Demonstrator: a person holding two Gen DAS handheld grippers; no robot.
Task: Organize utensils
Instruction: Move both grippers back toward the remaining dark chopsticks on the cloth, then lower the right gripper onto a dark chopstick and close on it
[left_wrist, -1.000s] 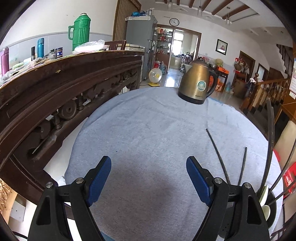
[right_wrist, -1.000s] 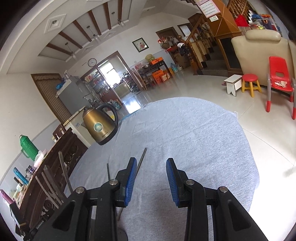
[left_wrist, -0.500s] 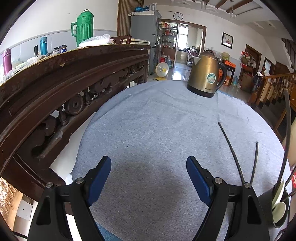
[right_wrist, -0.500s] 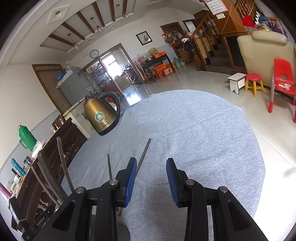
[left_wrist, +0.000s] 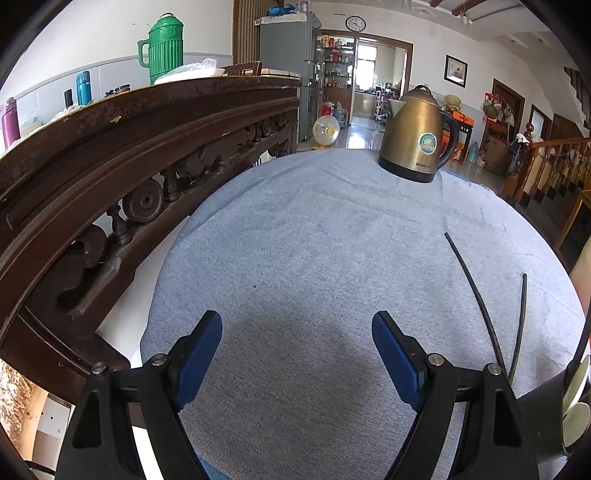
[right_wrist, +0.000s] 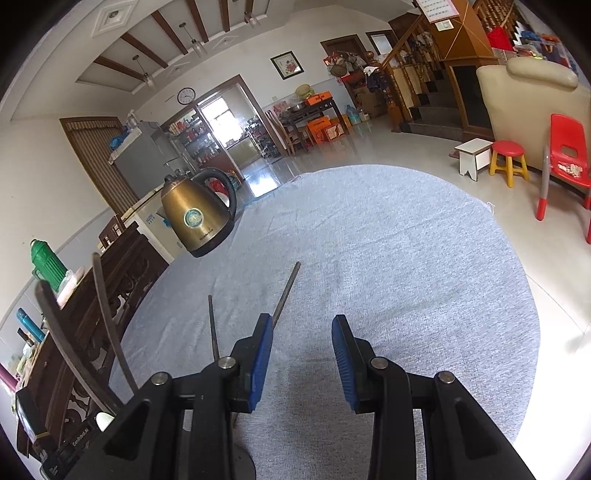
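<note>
On the grey cloth bench: two chopsticks (left_wrist: 476, 291), one brass kettle (left_wrist: 417, 136).
Thin dark sticks lie at right; left gripper (left_wrist: 297, 354) jaws spread, right gripper (right_wrist: 301, 354) jaws apart, both empty.

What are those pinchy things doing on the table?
A person holds two grippers over a table with a grey cloth. The left gripper and the right gripper are both open and empty. Dark chopsticks lie or lean beside a dark holder at the near edge. A brass kettle stands at the far side. Nothing has been picked up yet.
</note>
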